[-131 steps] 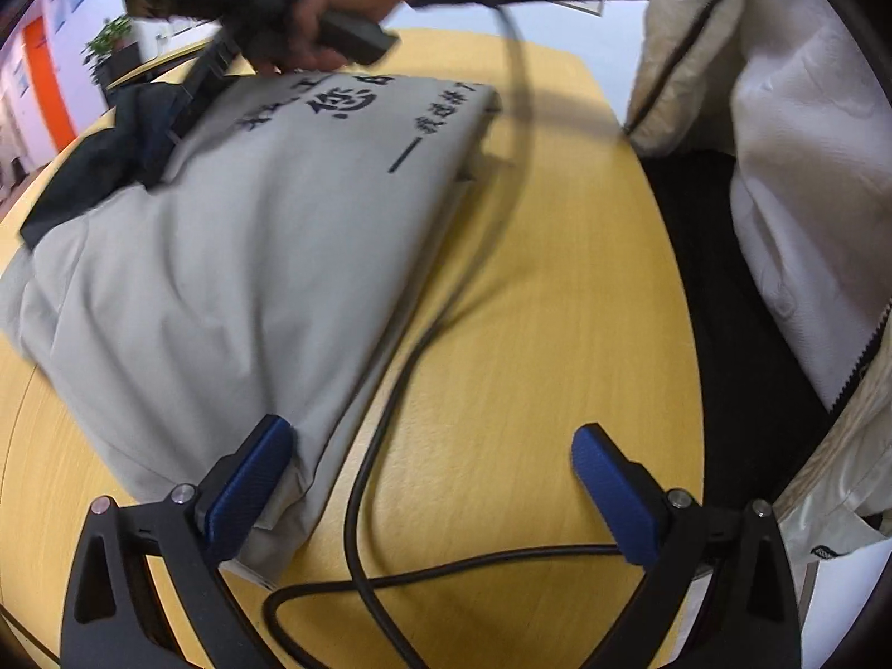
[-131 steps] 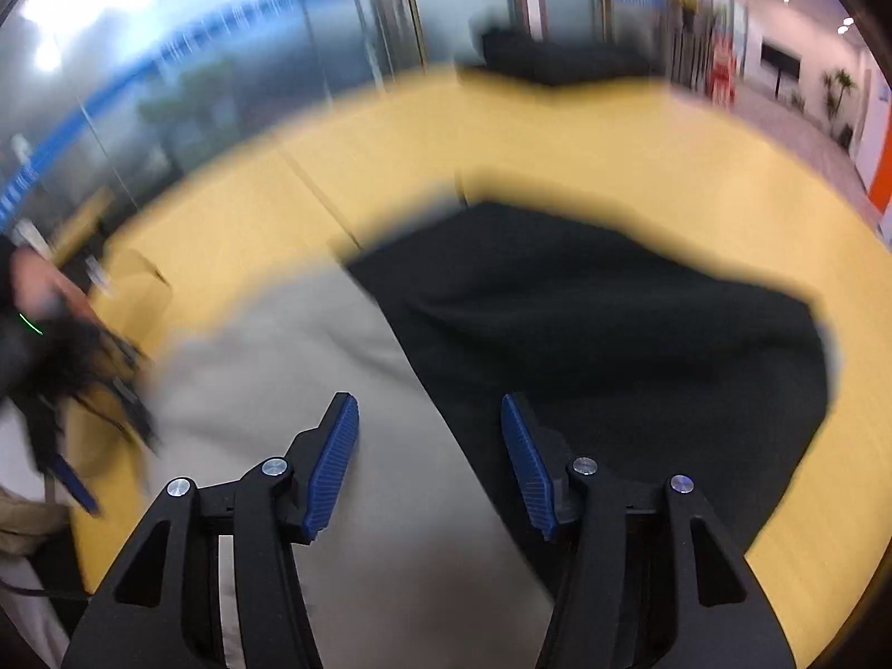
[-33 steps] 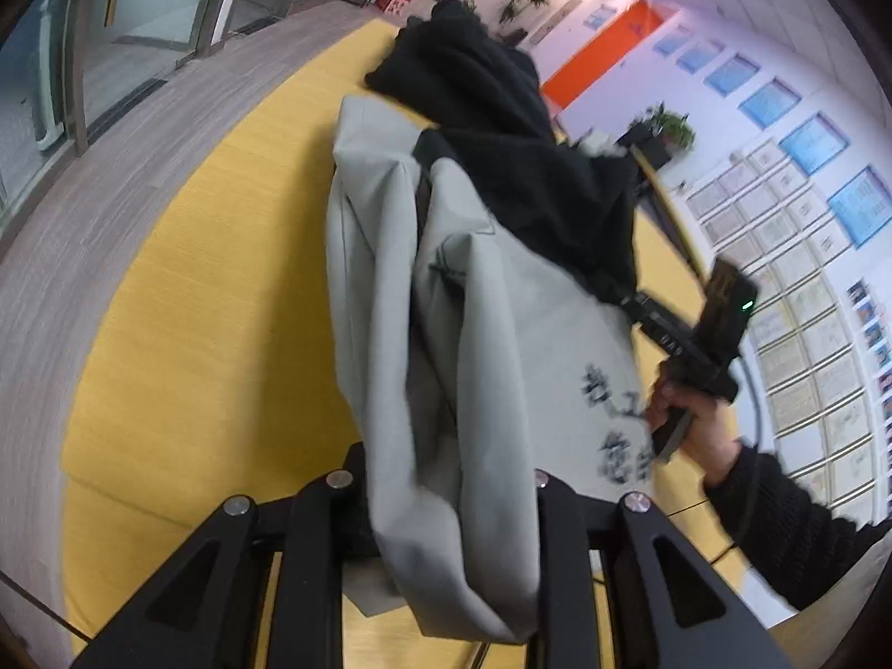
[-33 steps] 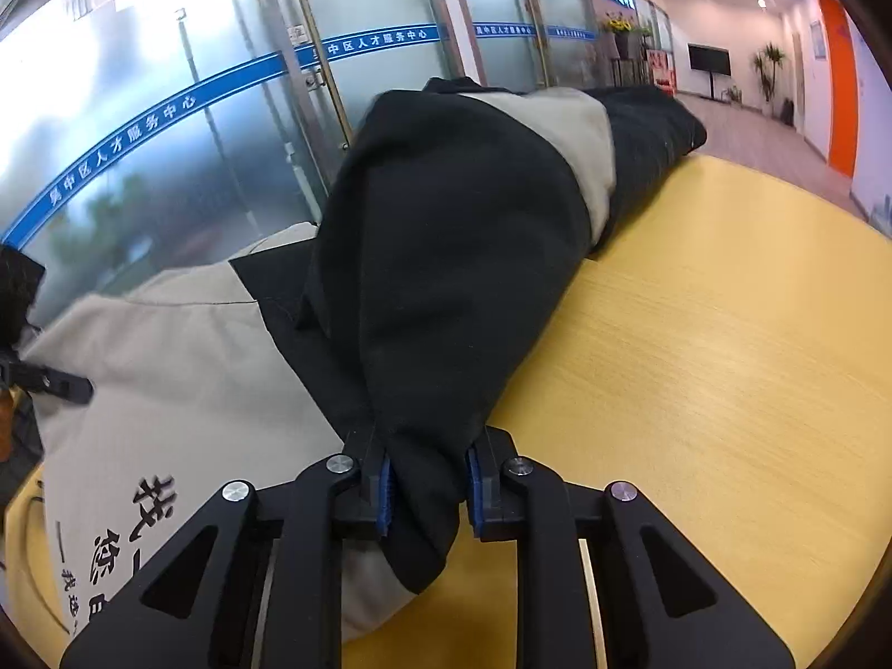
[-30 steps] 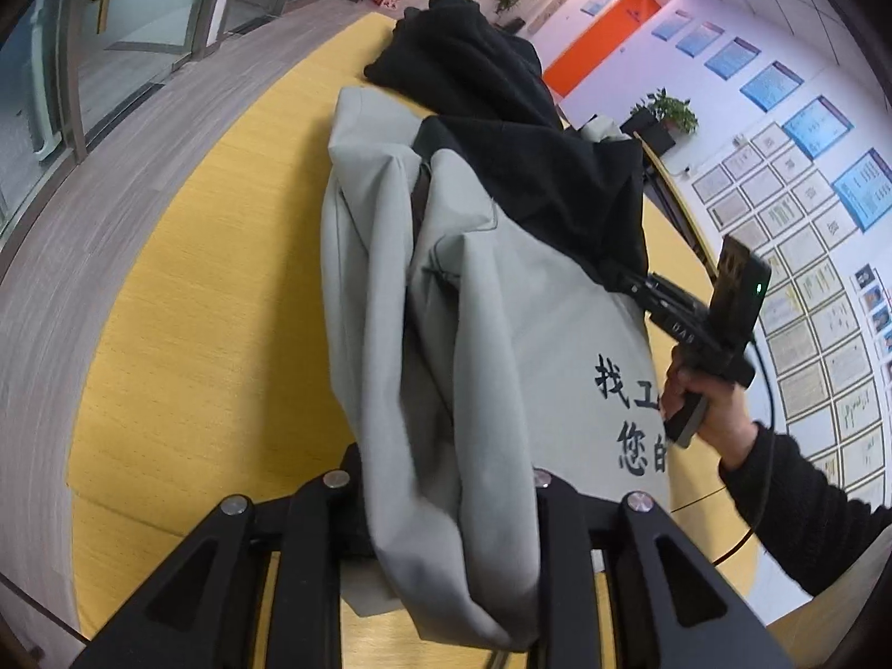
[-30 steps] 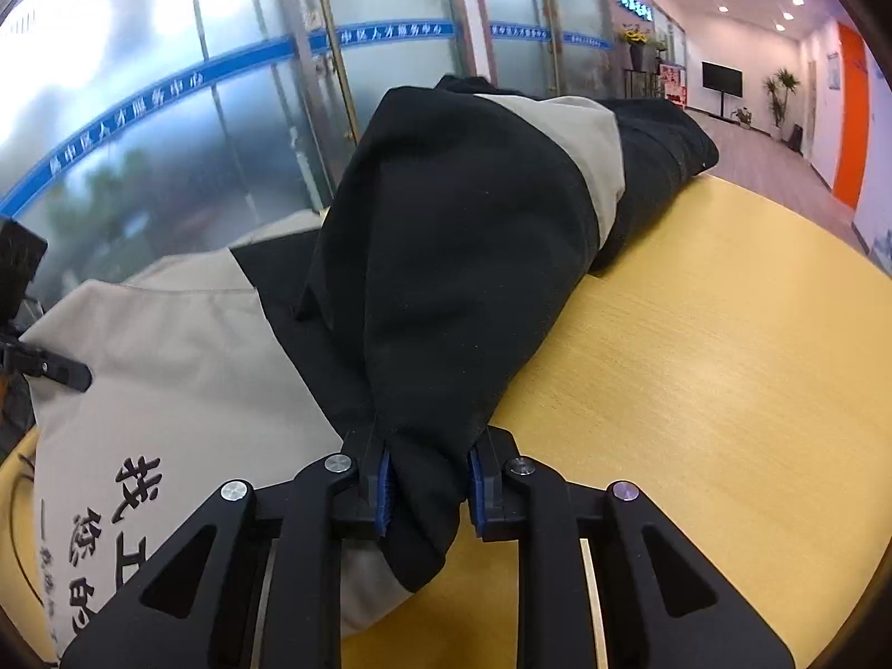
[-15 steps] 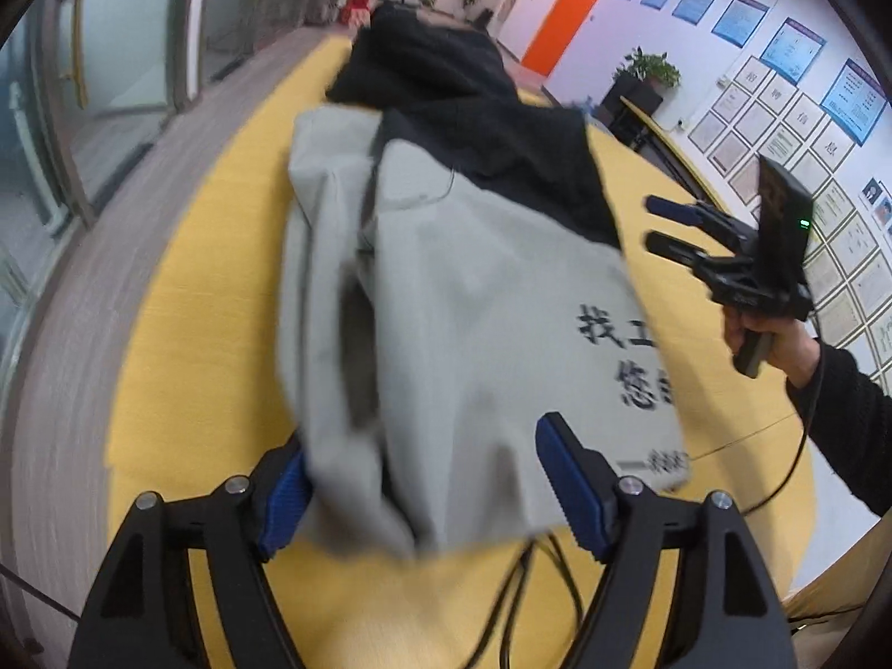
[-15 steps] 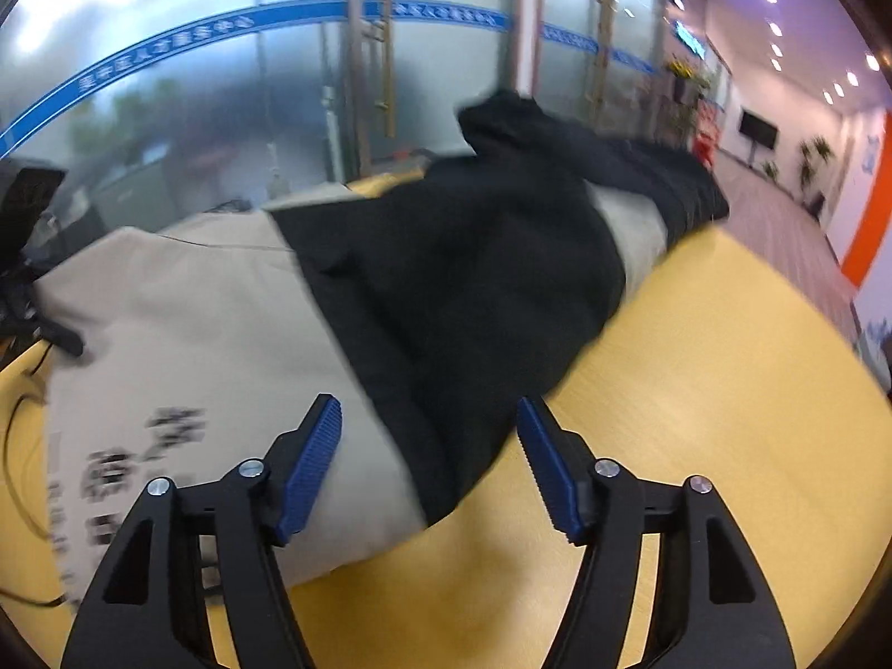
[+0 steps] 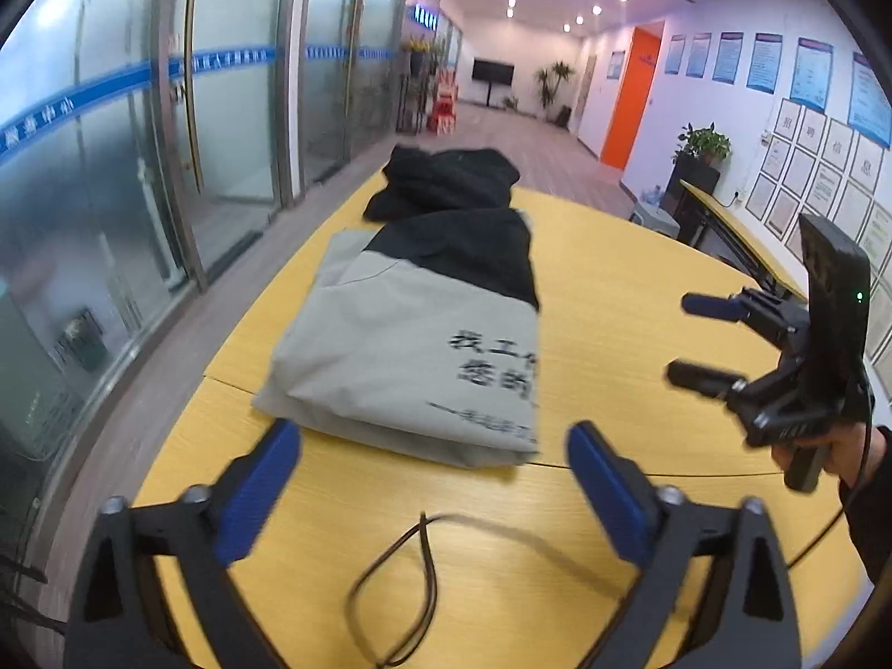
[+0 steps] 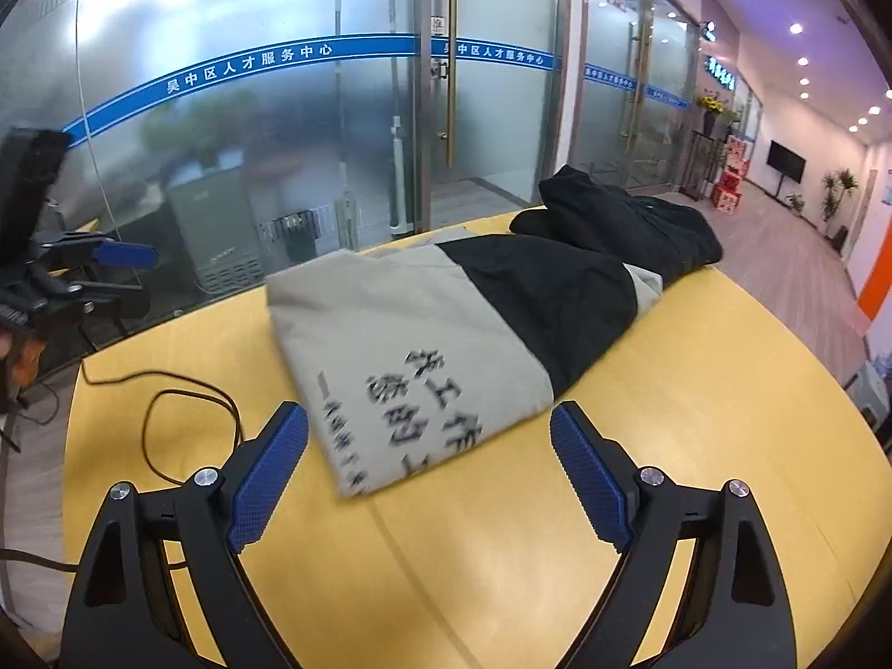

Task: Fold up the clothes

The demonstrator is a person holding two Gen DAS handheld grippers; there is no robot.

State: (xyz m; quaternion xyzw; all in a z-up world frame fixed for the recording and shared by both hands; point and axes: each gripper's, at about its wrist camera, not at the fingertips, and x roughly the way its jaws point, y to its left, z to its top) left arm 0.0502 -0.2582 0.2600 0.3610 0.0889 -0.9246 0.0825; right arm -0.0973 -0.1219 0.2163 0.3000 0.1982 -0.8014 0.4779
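A grey and black jacket point(image 9: 401, 334) with black printed characters lies folded on the yellow table point(image 9: 641, 290); it also shows in the right wrist view point(image 10: 423, 329). My left gripper point(image 9: 435, 485) is open and empty, just short of the jacket's near edge. My right gripper point(image 10: 429, 451) is open and empty, above the table by the jacket's printed end. The right gripper also shows in the left wrist view point(image 9: 699, 340) at the right, held in a hand. The left gripper shows in the right wrist view point(image 10: 120, 279) at the far left.
A black garment point(image 9: 446, 178) lies bunched at the jacket's far end. A black cable point(image 9: 412, 585) loops on the table before the left gripper, and also shows in the right wrist view point(image 10: 184, 407). Glass walls point(image 10: 334, 139) stand beyond the table's edge.
Both grippers let go of the jacket and opened wide. They drew back from it, and the jacket now lies flat and folded on the table.
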